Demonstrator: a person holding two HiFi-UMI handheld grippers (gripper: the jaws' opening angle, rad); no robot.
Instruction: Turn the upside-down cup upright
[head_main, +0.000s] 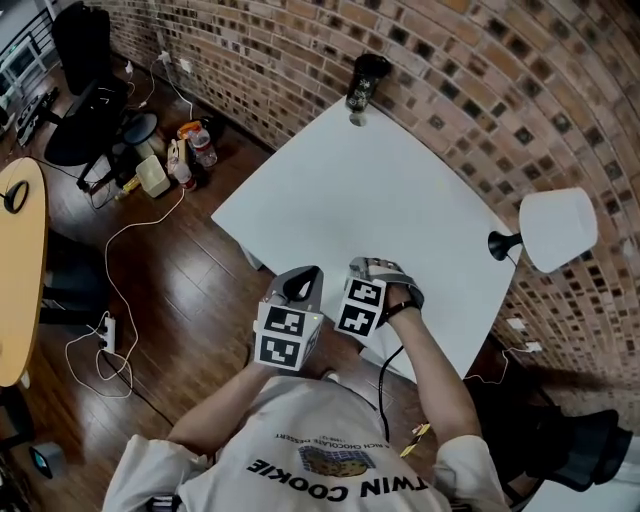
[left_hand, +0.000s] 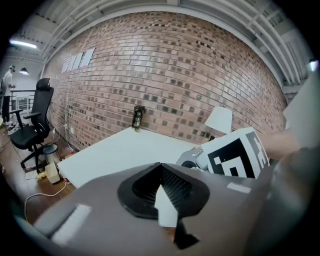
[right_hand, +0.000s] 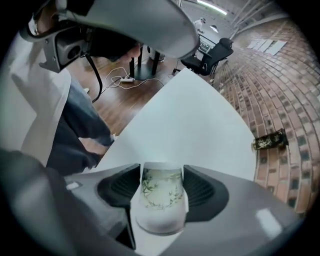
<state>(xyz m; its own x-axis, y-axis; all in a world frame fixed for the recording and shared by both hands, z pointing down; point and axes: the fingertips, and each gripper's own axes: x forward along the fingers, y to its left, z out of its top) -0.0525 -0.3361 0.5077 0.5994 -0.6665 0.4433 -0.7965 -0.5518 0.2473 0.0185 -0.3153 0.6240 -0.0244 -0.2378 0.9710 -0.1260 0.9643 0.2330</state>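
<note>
A white cup (right_hand: 161, 197) with a green bamboo print stands on the white table (right_hand: 190, 115) near its front edge, its wider white end towards the camera. My right gripper (right_hand: 162, 170) points steeply down over it. Its jaws are spread wide, one pad on each side of the cup. In the head view the right gripper (head_main: 372, 268) covers the cup. My left gripper (head_main: 303, 283) hovers just left of it at the table's edge. In the left gripper view the left gripper (left_hand: 161, 167) has its black tips together and holds nothing.
A dark bottle (head_main: 366, 80) stands at the table's far corner by the brick wall. A white-shaded lamp (head_main: 557, 228) stands off the right edge. Left of the table are a black office chair (head_main: 80, 90), floor clutter (head_main: 160, 160), cables and a yellow round table (head_main: 20, 270).
</note>
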